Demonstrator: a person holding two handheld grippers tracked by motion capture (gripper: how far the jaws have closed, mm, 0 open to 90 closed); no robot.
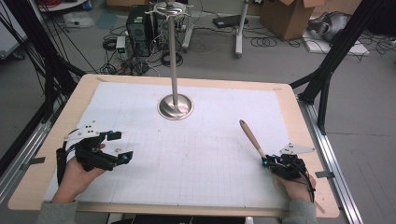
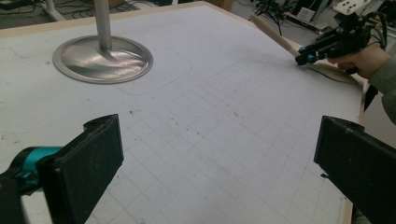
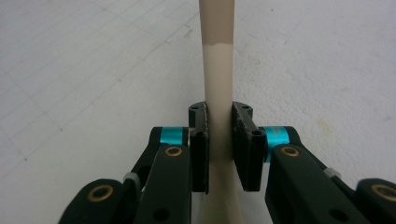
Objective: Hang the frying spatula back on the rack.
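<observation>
White gridded paper covers my wooden worktop (image 1: 299,121). My right tool (image 1: 267,161) clamps a slim, smooth cream-and-tan wooden spoon handle (image 1: 251,137) near the worktop's right edge, its long axis slanting away, up and leftward. My left tool (image 1: 122,146) gapes wide, holding nothing.
</observation>
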